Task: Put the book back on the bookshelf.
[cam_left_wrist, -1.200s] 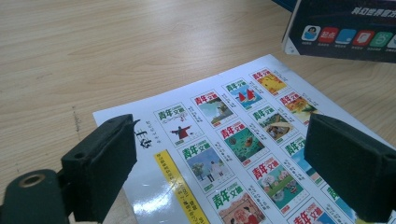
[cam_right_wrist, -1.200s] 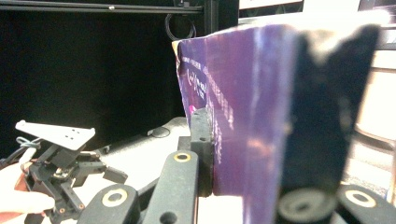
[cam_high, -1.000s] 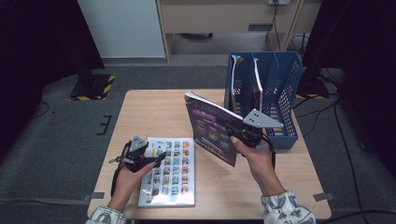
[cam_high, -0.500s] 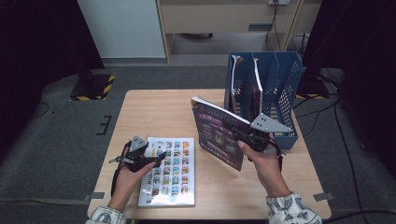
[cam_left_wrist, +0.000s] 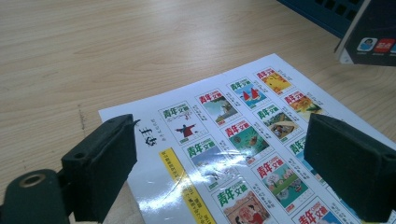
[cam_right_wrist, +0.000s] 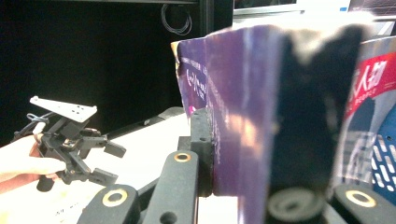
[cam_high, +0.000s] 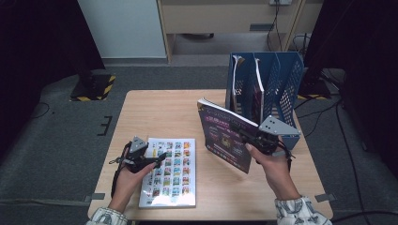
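Observation:
A purple magazine (cam_high: 224, 136) stands nearly upright above the table, with my right gripper (cam_high: 248, 135) shut on its right edge; up close its cover (cam_right_wrist: 243, 116) sits clamped between the black pads. The magazine is just left of a blue file rack (cam_high: 263, 93). A white magazine with a grid of small cover pictures (cam_high: 170, 171) lies flat at the front left. My left gripper (cam_high: 158, 161) hovers over its left edge, open, and its jaws frame the printed page (cam_left_wrist: 224, 140) with nothing between them.
The rack stands at the table's back right and holds a few upright magazines (cam_high: 257, 86) in its slots. Bare wood (cam_high: 159, 112) spans the back left of the table. Grey floor and a cabinet lie beyond.
My right gripper has carried the purple magazine to the right, closer to the blue rack, and it stands more upright. The left gripper has stayed over the white magazine.

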Available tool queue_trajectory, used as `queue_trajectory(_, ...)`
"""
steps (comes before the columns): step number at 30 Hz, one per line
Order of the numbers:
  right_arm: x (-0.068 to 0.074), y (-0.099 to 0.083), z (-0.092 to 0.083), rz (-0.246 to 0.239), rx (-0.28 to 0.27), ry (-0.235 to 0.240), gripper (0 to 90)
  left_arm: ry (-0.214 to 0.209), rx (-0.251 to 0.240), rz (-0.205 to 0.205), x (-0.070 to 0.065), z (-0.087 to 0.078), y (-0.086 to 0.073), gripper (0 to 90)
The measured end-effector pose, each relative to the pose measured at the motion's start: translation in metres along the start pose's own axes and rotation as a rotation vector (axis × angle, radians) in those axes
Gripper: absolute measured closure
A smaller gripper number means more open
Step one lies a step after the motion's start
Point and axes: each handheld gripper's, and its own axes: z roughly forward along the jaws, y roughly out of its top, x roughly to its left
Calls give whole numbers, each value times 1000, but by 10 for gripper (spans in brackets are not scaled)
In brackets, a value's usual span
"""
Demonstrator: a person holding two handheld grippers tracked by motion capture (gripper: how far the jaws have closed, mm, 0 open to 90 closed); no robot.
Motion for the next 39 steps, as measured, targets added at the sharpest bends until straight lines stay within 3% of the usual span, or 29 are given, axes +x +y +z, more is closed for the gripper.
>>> queue_trajectory(30,-7,3,-48,34,-28,-40,839,1,-8,-4,-1,-1,0,90)
queue_trajectory(39,-6,7,-54,30,-12,-43,839,1,-9,-4,0,-2,0,91)
